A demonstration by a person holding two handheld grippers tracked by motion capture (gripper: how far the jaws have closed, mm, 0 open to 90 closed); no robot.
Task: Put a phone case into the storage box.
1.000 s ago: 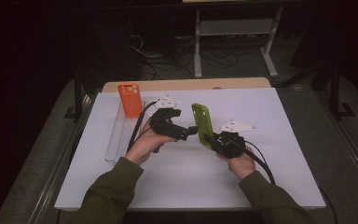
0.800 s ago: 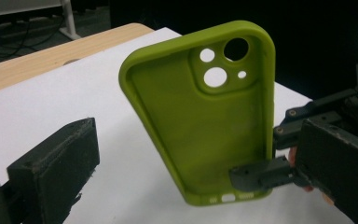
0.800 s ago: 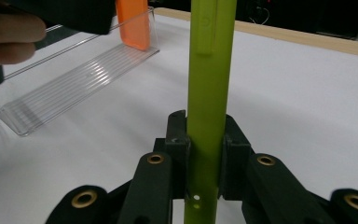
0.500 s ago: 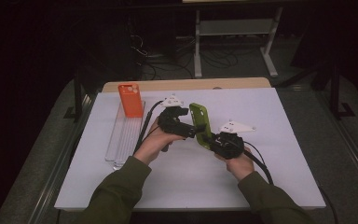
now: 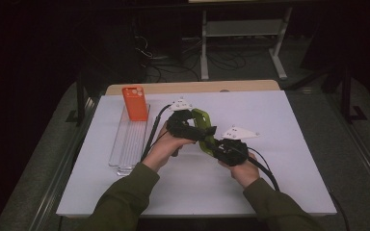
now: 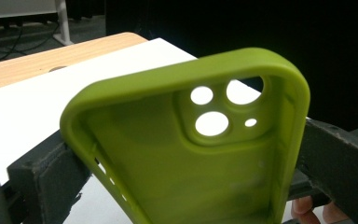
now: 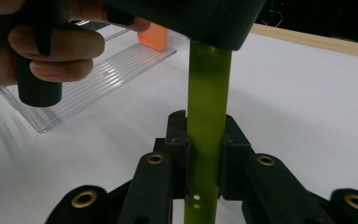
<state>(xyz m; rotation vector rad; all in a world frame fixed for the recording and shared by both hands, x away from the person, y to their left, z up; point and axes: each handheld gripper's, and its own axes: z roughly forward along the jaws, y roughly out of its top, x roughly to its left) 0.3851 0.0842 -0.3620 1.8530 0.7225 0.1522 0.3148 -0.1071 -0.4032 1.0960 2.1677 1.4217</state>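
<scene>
Right gripper view showed the right gripper point(image 7: 205, 154) clamped across the thin bottom edge of the green phone case point(image 7: 208, 116), whose long axis ran straight away toward the left gripper point(image 5: 185, 126). There, the left gripper's pads pressed the case's two long sides near the camera cutout, so both grippers held it above the white worktop point(image 5: 289, 125). Left of the case lay a clear slotted rack point(image 5: 130, 142) with an orange phone case point(image 5: 135, 103) standing at its far end. Beyond the case, the room was dark.
</scene>
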